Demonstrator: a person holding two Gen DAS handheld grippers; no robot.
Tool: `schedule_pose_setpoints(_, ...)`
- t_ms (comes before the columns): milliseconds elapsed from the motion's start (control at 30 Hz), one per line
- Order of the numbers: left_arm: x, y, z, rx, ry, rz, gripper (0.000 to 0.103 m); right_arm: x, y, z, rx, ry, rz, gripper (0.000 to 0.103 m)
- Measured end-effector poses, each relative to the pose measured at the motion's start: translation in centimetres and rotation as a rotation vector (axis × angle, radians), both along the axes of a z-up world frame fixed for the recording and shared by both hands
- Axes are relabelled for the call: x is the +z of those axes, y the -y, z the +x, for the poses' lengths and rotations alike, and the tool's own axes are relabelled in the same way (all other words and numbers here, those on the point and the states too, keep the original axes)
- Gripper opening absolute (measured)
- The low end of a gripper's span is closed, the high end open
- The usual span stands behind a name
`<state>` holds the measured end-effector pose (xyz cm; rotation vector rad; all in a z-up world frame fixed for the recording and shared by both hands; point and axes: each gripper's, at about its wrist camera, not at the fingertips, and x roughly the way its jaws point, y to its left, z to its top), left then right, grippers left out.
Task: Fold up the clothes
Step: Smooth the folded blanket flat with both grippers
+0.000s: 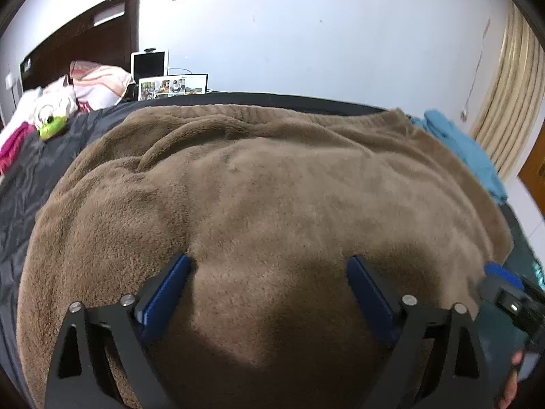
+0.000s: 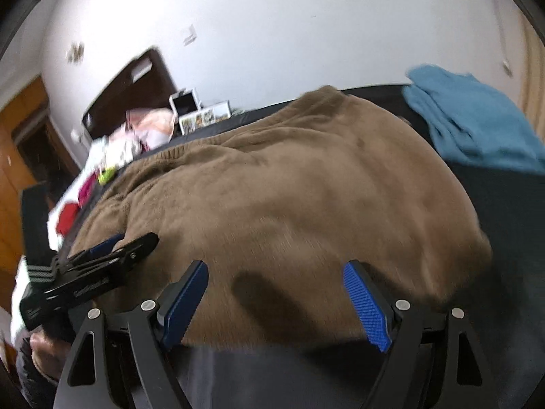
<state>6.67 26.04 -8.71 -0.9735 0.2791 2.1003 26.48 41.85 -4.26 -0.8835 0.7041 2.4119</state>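
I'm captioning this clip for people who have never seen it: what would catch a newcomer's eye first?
The brown fleece garment fills the middle of both views, spread over the dark bedcover. The left gripper and right gripper hang open over its near edge, nothing between their blue fingers. A blue garment lies crumpled beyond it to the right, and a heap of bright clothes by the headboard.

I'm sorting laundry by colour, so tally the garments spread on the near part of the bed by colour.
Brown: 1, the fleece garment under both tools
Blue: 1, the blue garment at its far right corner
Total: 2
The pile by the headboard is too blurred to count.
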Motion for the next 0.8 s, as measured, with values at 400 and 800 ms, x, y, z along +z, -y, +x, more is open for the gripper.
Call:
schedule_pose_setpoints(400, 0.4, 0.0, 0.1, 0.003, -0.008, -0.027, 0.097, 3.2, 3.7, 5.1, 0.019, -0.064, 0.09, 0.084)
schedule_pose_setpoints(800, 5.7, -1.8, -2.1, -0.022, -0.049, -0.051, 0.098, 3.8, -1.1, 2.6, 0.007, -0.023, 0.118, 0.084)
